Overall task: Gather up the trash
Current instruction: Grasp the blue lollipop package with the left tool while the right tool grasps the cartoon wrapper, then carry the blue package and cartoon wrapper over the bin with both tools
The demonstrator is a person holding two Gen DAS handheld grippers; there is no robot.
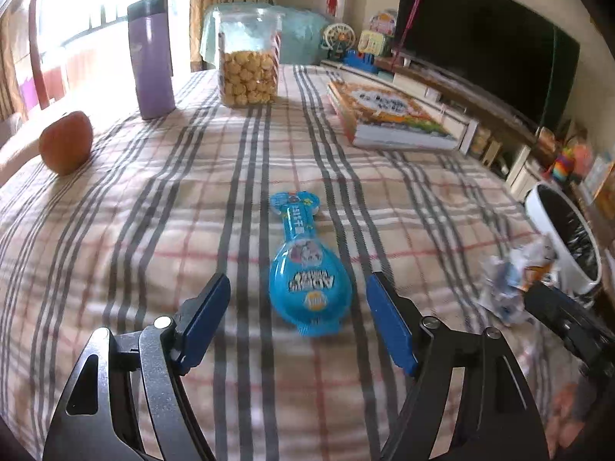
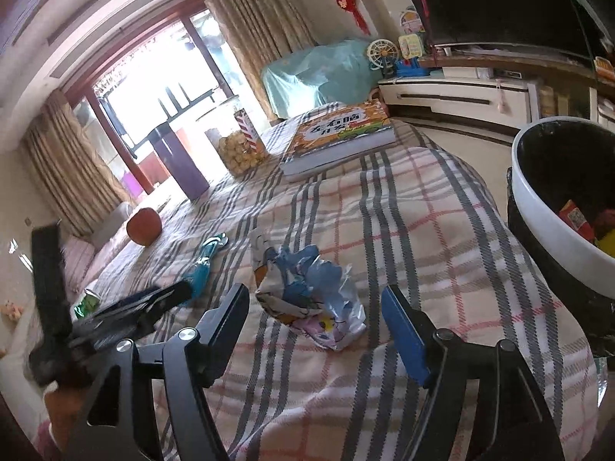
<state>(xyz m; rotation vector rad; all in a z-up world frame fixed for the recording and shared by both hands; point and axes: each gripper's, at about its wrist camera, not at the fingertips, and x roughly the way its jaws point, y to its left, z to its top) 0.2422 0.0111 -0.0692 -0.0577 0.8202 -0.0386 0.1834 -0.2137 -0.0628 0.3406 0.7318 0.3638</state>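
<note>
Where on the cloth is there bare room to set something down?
Bare cloth lies between the apple and the blue wrapper, and between the book and the crumpled wrapper. It is crowded at the far edge, with bottle and jar, and near the bin.

Crumpled wrapper (image 2: 307,292) between parted fingers (image 2: 403,330)
</note>
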